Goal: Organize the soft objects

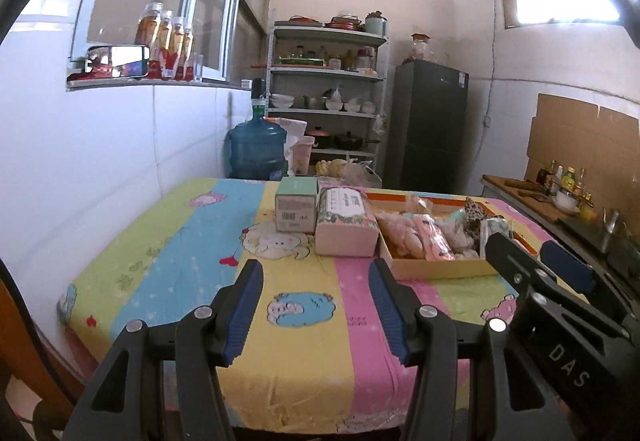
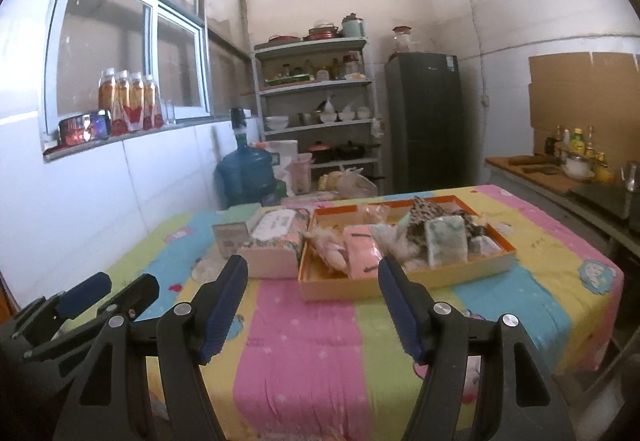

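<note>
Both grippers, left gripper (image 1: 316, 305) and right gripper (image 2: 314, 301), are held empty with fingers spread, ready for soft packets heaped in the tray (image 2: 404, 281).

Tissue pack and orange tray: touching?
Cannot tell. In the left wrist view the tissue pack sits right beside the tray, with no plain gap or contact; the right wrist view is blurred.
</note>
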The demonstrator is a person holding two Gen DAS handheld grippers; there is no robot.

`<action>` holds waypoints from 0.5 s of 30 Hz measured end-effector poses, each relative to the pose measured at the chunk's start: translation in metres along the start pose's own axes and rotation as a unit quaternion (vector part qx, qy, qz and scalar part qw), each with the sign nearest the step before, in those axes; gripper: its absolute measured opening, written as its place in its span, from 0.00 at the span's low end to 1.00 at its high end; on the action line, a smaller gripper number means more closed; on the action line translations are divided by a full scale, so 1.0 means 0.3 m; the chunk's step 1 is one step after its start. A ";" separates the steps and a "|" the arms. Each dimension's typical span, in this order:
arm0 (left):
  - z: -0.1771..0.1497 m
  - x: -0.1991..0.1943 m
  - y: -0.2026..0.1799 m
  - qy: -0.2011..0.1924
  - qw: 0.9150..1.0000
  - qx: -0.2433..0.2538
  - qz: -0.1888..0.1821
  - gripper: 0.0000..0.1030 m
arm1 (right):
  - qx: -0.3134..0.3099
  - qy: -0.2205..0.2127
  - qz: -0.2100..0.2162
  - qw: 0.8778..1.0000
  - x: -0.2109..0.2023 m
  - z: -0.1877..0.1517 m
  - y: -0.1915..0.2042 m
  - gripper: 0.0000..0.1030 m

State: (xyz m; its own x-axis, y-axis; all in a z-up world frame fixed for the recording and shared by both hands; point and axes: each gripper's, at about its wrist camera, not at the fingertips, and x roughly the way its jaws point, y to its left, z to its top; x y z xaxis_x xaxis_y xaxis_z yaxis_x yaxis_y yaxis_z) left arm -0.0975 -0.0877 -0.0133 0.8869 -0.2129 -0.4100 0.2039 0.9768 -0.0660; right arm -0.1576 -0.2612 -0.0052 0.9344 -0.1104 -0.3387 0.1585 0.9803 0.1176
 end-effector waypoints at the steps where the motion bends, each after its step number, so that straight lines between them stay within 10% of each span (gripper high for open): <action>1: -0.009 -0.008 -0.002 0.001 1.000 0.000 0.001 0.53 | -0.001 -0.001 -0.004 1.000 -0.012 -0.009 -0.002 0.68; 15: -0.030 -0.112 0.015 -0.022 0.999 0.003 0.037 0.53 | -0.016 -0.022 -0.031 0.999 -0.106 -0.046 0.008 0.68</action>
State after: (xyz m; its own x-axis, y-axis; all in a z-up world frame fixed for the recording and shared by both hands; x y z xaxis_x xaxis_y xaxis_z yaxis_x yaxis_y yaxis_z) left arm -0.1301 -0.0759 -0.0081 0.9171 -0.1407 -0.3730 0.1394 0.9898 -0.0304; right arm -0.1914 -0.2530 -0.0071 0.9363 -0.1769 -0.3033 0.2064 0.9761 0.0680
